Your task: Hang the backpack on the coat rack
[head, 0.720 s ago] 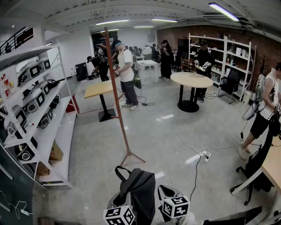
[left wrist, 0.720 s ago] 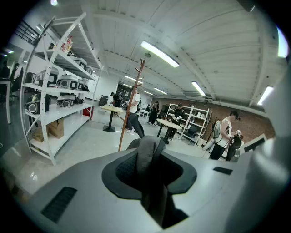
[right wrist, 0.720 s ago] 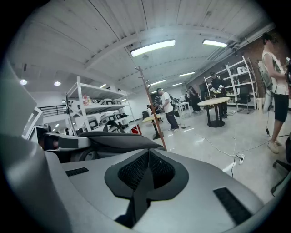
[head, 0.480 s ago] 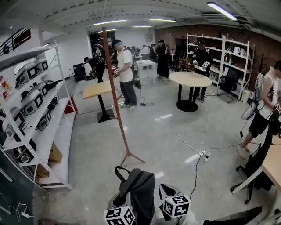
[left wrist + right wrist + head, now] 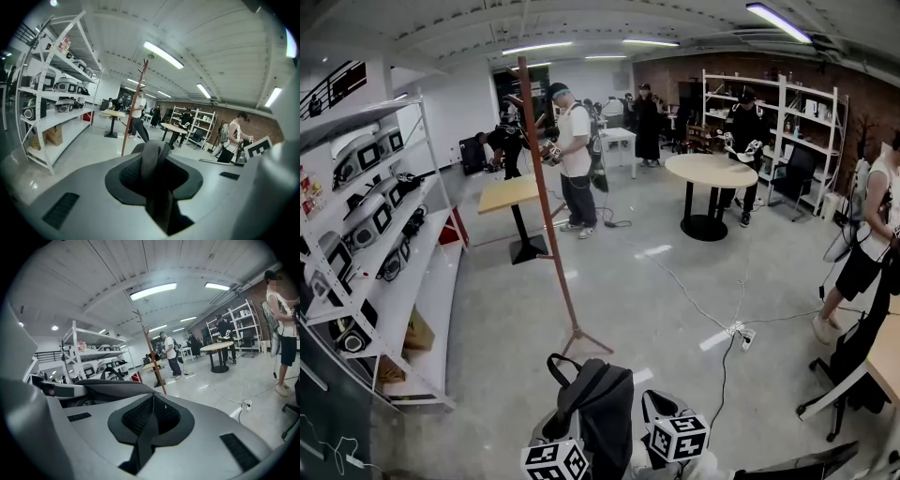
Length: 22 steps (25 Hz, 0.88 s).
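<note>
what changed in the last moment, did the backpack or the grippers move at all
Only a bystander moved: the person by the round table stepped right, toward the shelves. Nothing was taken hold of or let go. The left gripper is still shut on the backpack strap, the backpack hangs low in front as before, and the coat rack stands where it was.

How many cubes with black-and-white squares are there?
2. The left marker cube sits at the bottom edge beside the backpack; the right marker cube sits on the backpack's other side.
</note>
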Motion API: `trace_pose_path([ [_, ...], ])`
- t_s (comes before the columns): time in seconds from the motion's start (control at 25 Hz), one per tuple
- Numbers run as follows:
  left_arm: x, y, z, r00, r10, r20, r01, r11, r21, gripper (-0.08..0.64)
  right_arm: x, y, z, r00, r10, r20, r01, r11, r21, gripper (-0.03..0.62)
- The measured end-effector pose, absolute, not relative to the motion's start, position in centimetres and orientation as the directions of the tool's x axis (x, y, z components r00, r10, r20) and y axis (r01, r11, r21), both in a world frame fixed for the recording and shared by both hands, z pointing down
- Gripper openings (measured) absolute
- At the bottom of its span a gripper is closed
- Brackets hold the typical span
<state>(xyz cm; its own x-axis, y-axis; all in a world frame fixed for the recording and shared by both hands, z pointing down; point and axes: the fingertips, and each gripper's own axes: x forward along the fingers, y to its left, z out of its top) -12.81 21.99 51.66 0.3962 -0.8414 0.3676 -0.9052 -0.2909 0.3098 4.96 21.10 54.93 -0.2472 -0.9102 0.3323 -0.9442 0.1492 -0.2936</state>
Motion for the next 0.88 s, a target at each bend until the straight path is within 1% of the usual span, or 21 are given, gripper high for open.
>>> trace_pose_path([
  [0.88, -9.1, 9.3, 51.5, 0.379, -0.848, 0.369, -0.909, -0.268, 0.318, 0.083, 8.2, 7.4, 54.2, -0.283, -0.903, 0.323, -0.939, 0.191, -0.287, 0.014],
])
